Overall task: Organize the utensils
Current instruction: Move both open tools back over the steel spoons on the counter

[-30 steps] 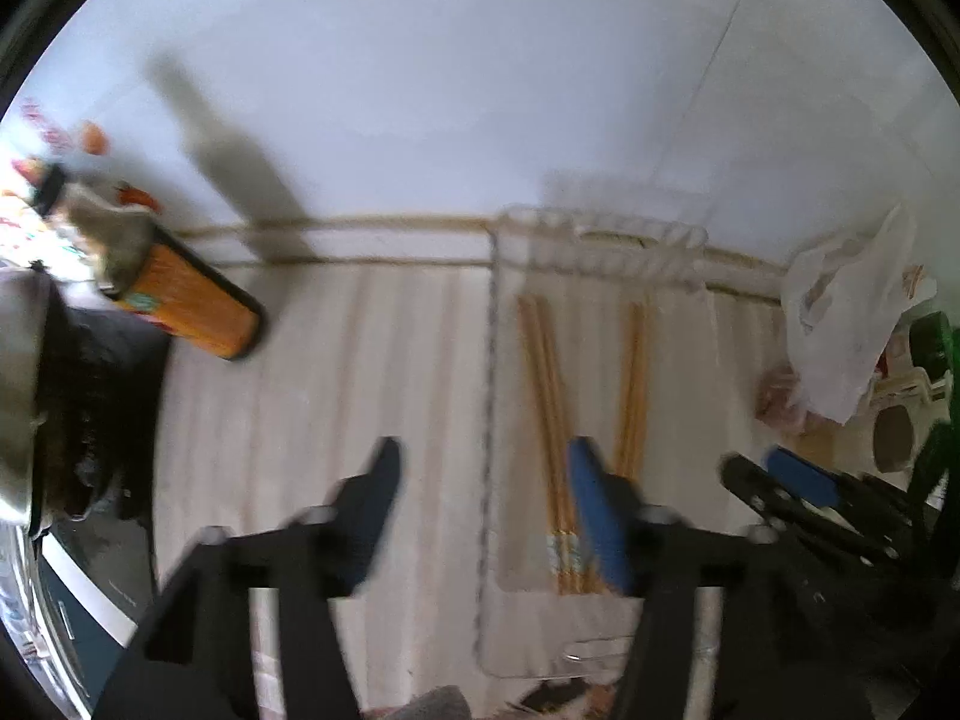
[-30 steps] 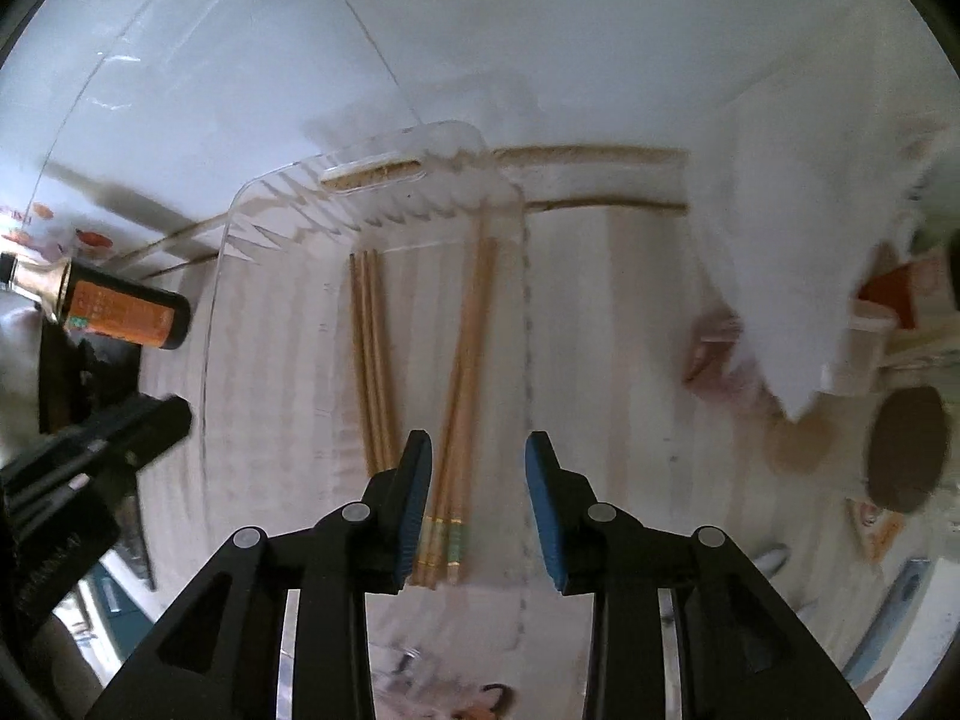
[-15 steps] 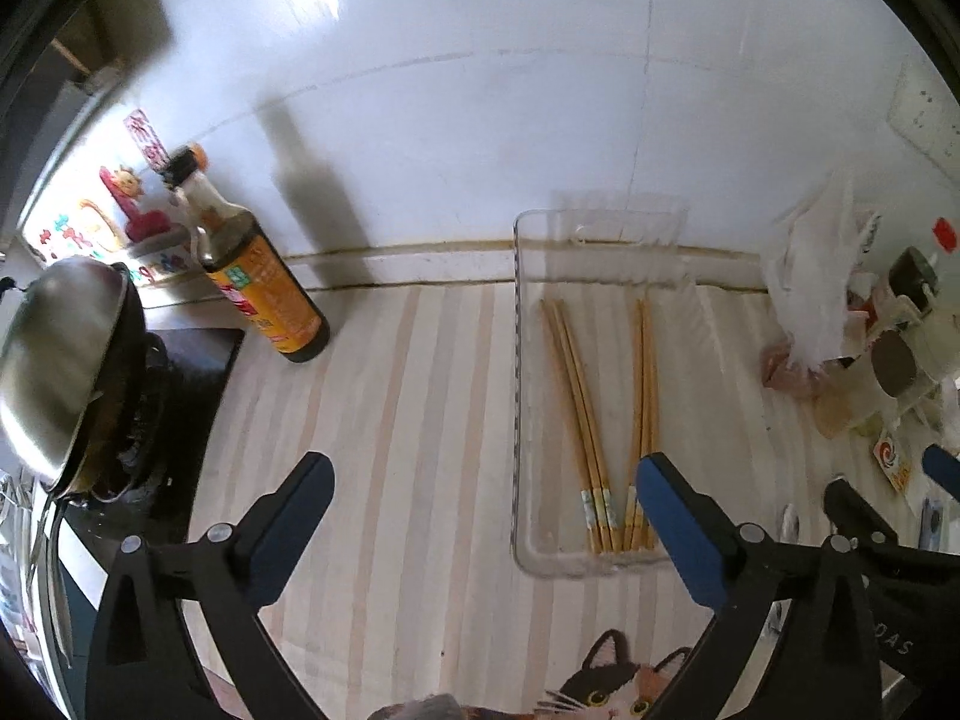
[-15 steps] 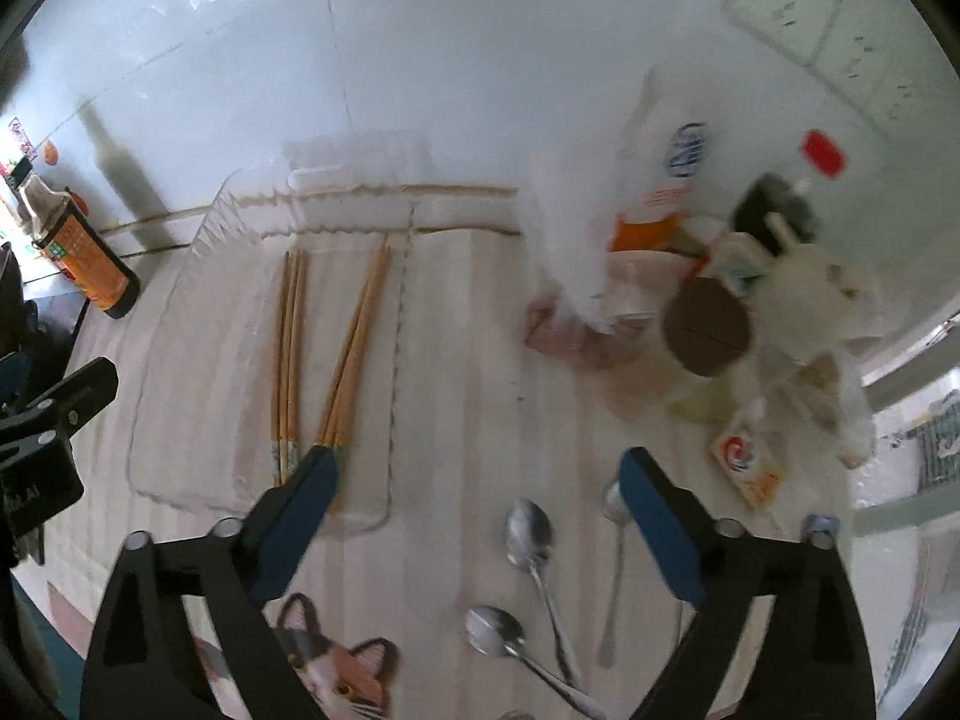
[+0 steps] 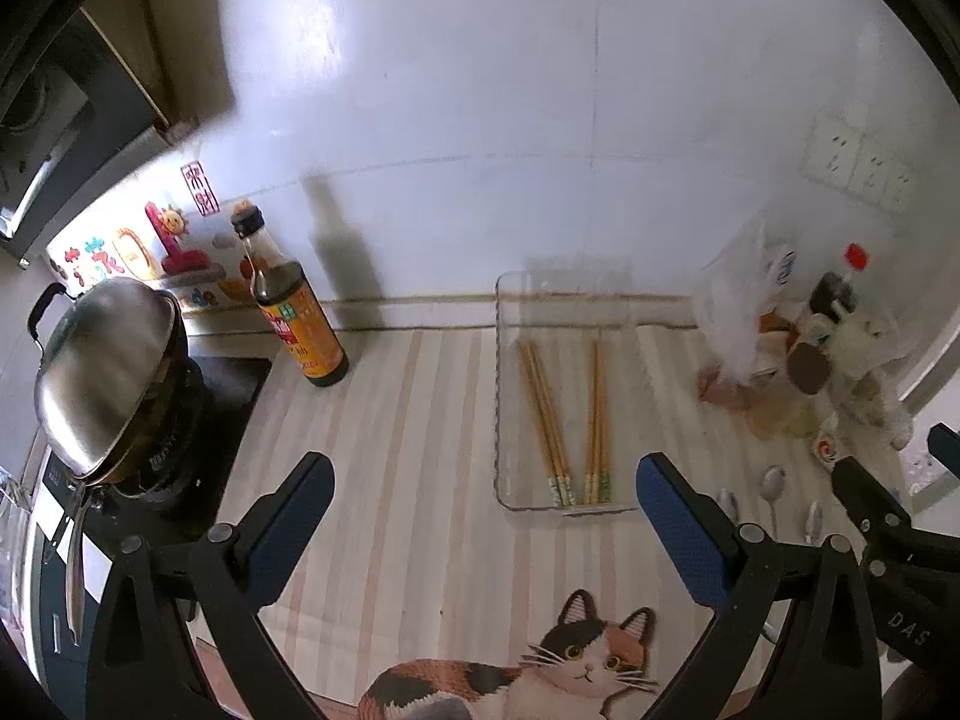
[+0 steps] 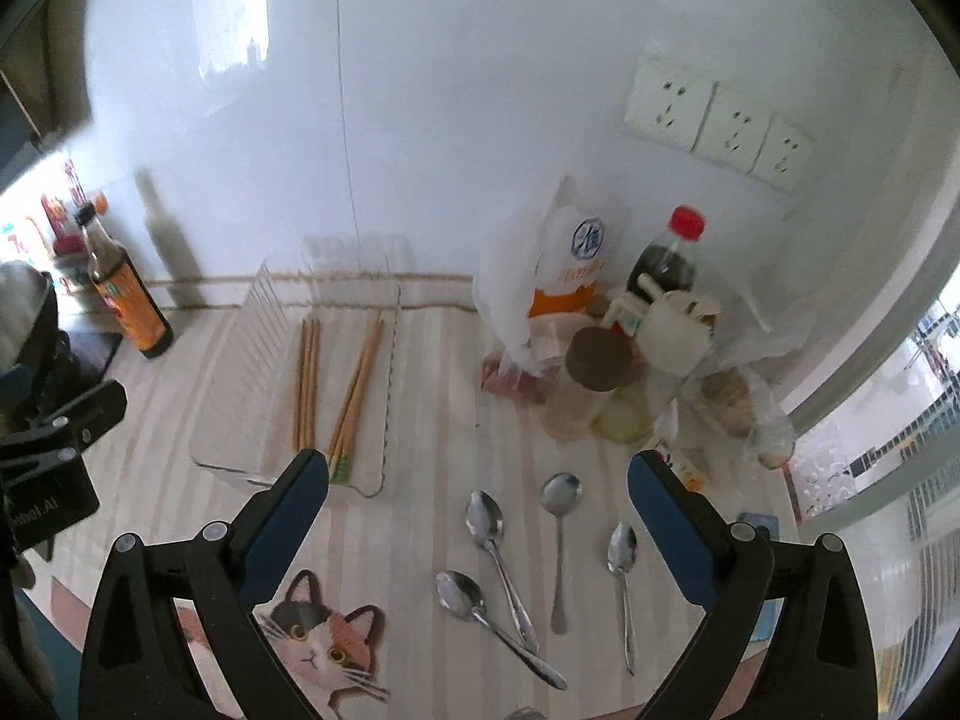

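Note:
A clear plastic tray (image 5: 503,420) (image 6: 234,396) sits on the striped counter and holds two bundles of wooden chopsticks (image 5: 567,420) (image 6: 333,390). Several metal spoons (image 6: 522,552) lie loose on the counter to the right of the tray; a few show in the left wrist view (image 5: 771,483). My left gripper (image 5: 480,516) is open and empty, raised above the counter in front of the tray. My right gripper (image 6: 480,510) is open and empty, raised above the spoons.
A soy sauce bottle (image 5: 294,312) and a lidded steel wok (image 5: 105,372) on a stove stand to the left. Bottles, jars and plastic bags (image 6: 630,330) crowd the back right corner. A cat-print mat (image 6: 318,642) lies at the front edge.
Both grippers have pulled back and up from the tray. The right gripper's jaws opened wide and it swung right, bringing the spoons into view. The chopsticks stay in the tray.

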Motion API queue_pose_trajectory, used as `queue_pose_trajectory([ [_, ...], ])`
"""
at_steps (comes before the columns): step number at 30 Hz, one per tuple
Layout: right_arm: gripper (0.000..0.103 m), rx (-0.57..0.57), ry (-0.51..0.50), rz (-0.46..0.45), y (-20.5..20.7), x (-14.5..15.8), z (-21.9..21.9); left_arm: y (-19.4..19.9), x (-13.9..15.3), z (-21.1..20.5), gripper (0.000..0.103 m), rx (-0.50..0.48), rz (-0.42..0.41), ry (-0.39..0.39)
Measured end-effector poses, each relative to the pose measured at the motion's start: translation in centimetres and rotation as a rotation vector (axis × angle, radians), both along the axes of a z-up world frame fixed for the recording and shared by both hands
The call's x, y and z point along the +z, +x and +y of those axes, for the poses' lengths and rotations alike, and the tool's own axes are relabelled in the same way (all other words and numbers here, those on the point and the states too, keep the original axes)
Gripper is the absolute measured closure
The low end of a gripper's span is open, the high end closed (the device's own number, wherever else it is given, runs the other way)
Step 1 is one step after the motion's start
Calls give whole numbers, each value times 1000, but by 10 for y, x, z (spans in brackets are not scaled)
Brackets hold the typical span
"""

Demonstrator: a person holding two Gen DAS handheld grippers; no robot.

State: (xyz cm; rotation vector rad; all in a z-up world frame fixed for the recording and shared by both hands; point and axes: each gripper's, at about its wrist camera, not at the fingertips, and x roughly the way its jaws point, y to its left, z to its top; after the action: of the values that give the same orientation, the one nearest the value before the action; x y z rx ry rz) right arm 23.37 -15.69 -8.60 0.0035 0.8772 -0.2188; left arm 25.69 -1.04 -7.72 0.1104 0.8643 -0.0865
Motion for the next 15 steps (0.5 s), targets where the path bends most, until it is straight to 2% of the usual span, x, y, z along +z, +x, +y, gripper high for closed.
queue_pose_trajectory([
  [4, 2, 15, 11, -24, -18, 13, 5, -13, 12, 3, 0, -20, -10, -25],
  [8, 2, -7, 54, -49, -34, 17, 4, -22, 15, 4, 0, -8, -48, -9],
  [11, 2, -23, 116, -99, -47, 14, -4, -22, 6, 2, 0, 8, -40, -6],
  [15, 2, -67, 211, -118, -60, -2, -33, -22, -14, -13, 0, 54, -28, 24],
])
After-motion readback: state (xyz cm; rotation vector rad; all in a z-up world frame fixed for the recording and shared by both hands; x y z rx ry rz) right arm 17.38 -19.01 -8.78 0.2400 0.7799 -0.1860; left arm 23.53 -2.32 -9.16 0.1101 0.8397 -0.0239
